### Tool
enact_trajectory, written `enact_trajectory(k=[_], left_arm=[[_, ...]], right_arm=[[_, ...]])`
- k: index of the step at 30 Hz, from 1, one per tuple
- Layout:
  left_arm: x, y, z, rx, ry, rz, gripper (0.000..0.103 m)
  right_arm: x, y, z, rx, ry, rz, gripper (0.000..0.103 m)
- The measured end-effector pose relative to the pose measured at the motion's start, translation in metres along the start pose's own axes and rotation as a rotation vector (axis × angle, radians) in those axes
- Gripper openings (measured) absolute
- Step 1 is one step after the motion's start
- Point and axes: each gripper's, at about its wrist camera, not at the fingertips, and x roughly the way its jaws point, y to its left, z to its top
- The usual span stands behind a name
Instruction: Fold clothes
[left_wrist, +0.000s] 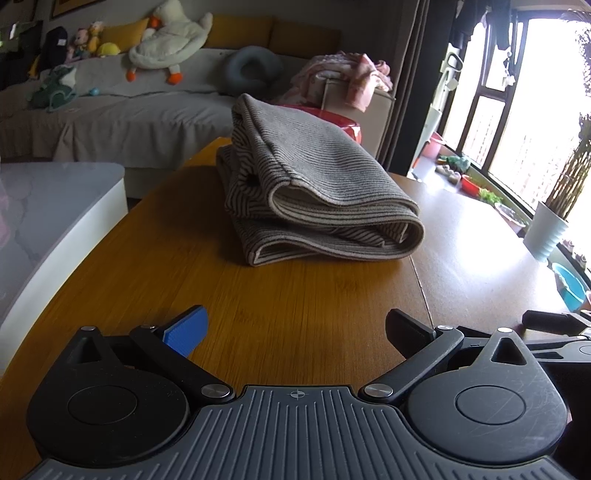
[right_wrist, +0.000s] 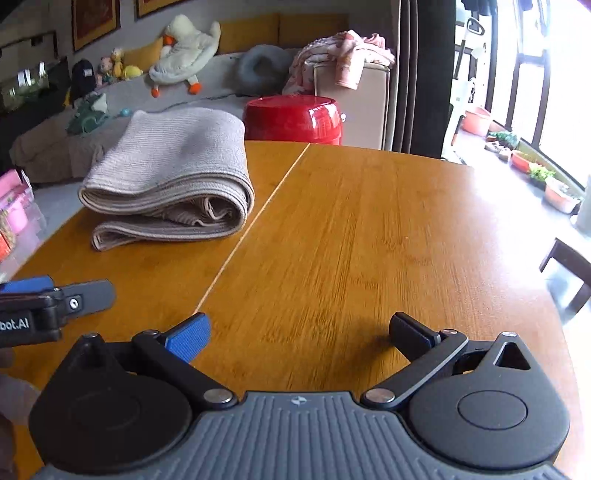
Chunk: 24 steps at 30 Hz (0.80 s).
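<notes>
A grey-brown striped garment (left_wrist: 314, 184) lies folded in a thick bundle on the wooden table (left_wrist: 295, 314), straight ahead of my left gripper (left_wrist: 297, 332). That gripper is open, empty, and well short of the cloth. In the right wrist view the same folded garment (right_wrist: 170, 173) sits at the far left of the table (right_wrist: 369, 240). My right gripper (right_wrist: 301, 332) is open over bare wood with nothing between its fingers. The left gripper (right_wrist: 55, 295) shows at the left edge of the right wrist view.
A red stool (right_wrist: 295, 118) stands past the table's far edge. Behind it are a grey sofa (left_wrist: 110, 110) with plush toys and a pile of pink clothes (right_wrist: 343, 51). A white ribbed pot (left_wrist: 546, 232) stands by the window at right. A grey side table (left_wrist: 48, 214) is at left.
</notes>
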Motion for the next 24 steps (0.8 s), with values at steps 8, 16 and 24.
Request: enact_trajectory(k=[8, 16, 24], left_arm=[[0.001, -0.006, -0.001, 0.040, 0.013, 0.026, 0.103], [0.002, -0.010, -0.001, 0.067, 0.041, 0.113, 0.103], [0.000, -0.012, -0.002, 0.090, 0.058, 0.137, 0.103]], right_arm=[[0.003, -0.003, -0.001, 0.008, -0.003, 0.005, 0.103], [0.003, -0.002, -0.001, 0.009, -0.005, 0.005, 0.103], [0.003, -0.001, -0.002, 0.011, -0.006, 0.005, 0.103]])
